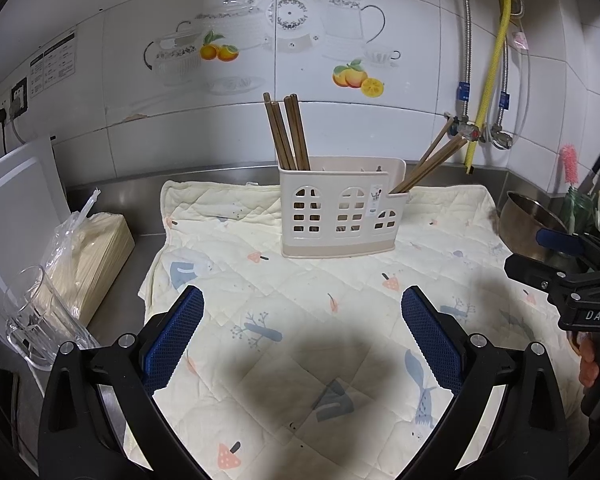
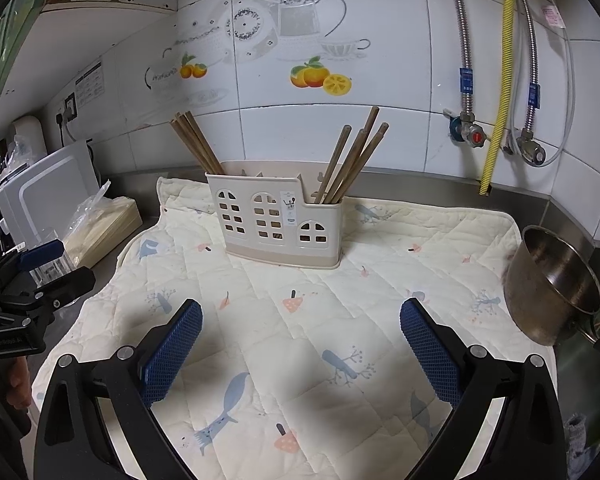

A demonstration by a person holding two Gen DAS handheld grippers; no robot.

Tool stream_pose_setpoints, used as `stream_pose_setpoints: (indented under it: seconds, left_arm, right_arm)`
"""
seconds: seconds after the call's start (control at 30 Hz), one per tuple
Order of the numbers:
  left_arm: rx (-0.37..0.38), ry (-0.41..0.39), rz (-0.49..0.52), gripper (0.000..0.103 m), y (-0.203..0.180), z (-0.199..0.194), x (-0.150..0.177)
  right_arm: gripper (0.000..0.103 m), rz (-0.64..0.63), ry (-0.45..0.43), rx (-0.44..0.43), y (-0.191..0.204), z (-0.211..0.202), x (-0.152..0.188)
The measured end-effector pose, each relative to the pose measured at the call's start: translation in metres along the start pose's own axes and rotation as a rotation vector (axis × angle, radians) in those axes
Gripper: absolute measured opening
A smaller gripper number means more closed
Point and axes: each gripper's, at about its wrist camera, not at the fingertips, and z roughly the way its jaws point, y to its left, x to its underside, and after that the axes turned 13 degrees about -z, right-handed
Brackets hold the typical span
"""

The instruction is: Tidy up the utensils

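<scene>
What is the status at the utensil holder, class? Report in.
Left gripper open, right gripper open, both empty. Brown wooden chopsticks stand in the beige plastic holder's two end compartments. Nothing blocks the approach.

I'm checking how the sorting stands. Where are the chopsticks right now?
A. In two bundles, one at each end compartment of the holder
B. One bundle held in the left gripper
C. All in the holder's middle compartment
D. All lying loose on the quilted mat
A: one chopstick bundle stands in the left end of the holder, another bundle leans in the low right end; both grippers are open and hold nothing.
</scene>
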Motion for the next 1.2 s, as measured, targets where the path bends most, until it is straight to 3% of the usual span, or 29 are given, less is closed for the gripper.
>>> stream_pose_setpoints:
  seconds: [1.2]
  left_arm:
    - [-0.001, 0.009, 0.007, 0.098, -0.0005, 0.0030, 0.0033]
  right_arm:
    - [0.096, -0.001, 0.005, -0.007, 0.0033, 0.0027, 0.0017]
